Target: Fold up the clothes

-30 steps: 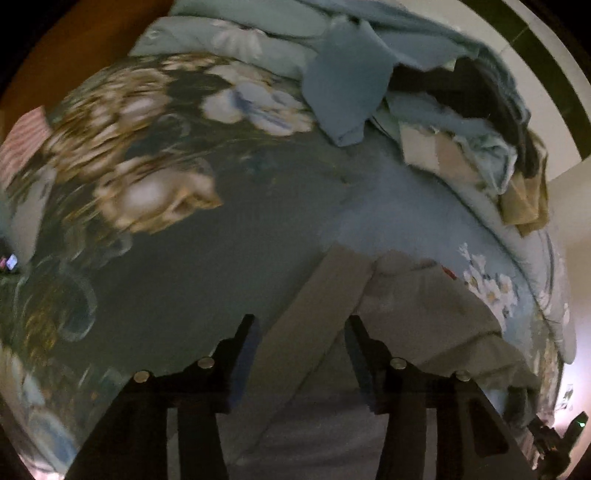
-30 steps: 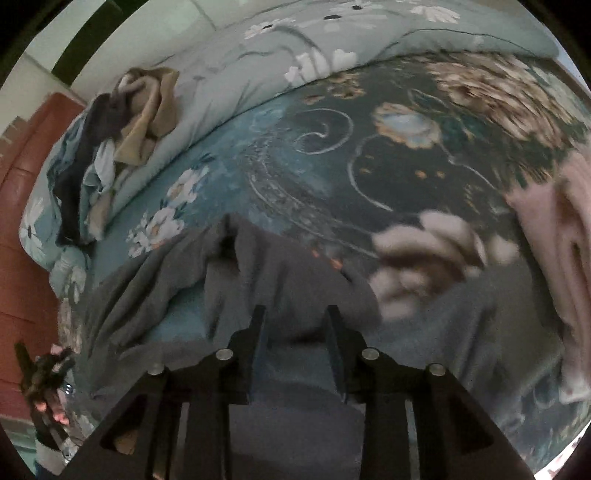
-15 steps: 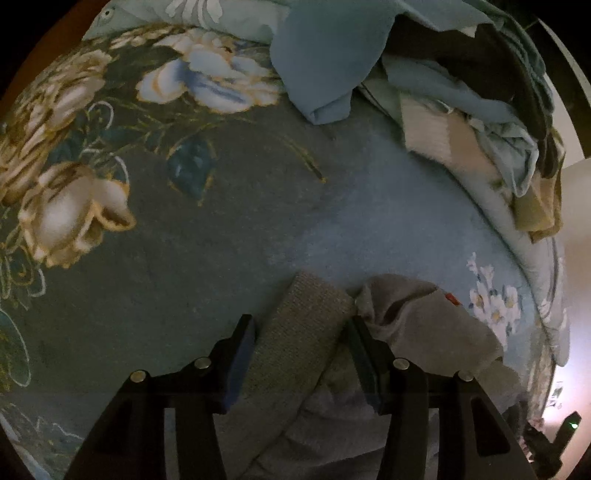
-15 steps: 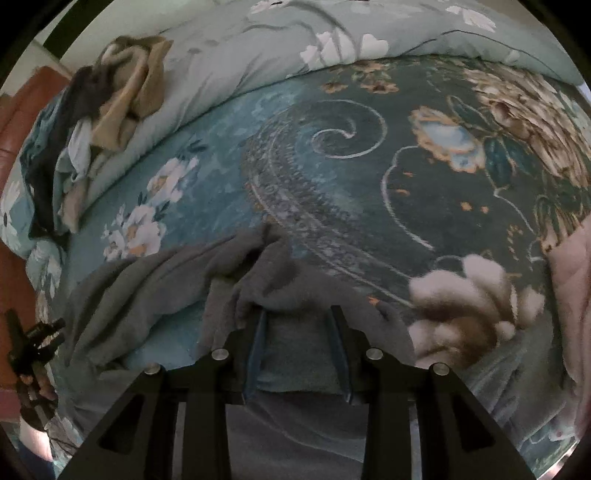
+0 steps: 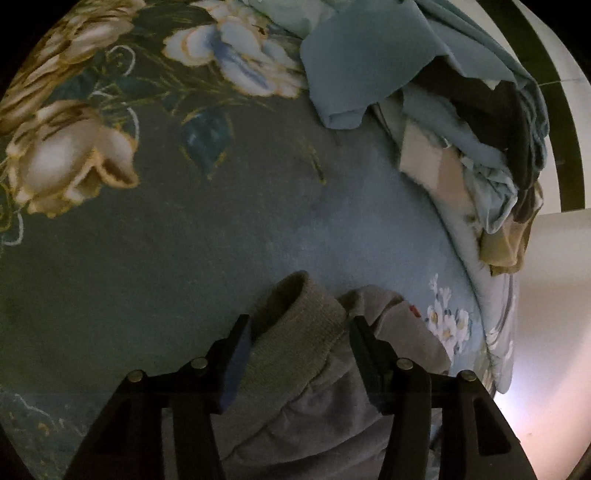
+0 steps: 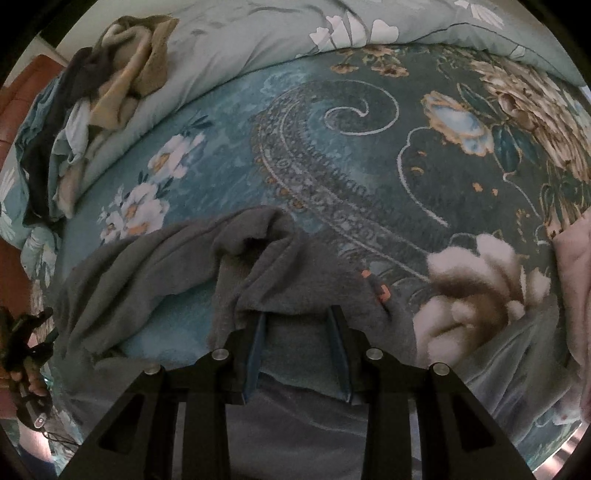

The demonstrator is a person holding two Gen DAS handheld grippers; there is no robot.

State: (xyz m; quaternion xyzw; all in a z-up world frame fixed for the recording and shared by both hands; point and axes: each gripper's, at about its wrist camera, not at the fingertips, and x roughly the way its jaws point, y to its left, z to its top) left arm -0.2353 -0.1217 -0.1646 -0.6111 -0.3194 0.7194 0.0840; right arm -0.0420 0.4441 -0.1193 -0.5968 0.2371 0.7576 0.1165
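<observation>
Grey garment point(image 5: 321, 373), one; two tools point(image 5: 299, 328) point(image 6: 297, 321); one clothes heap point(image 5: 480, 122).

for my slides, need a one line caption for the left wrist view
Left gripper, jaws opening, straddles the ribbed cuff of a grey sweatshirt on a floral bedspread.

A teal blanket point(image 6: 332, 155) with pale scrolls and large cream and gold flowers point(image 5: 70, 162) covers the bed. Along its far edge runs a lighter floral duvet point(image 6: 258, 33). A reddish-brown headboard point(image 6: 22, 96) stands at the left of the right wrist view. In the left wrist view, a white wall point(image 5: 546, 302) shows at right.
</observation>
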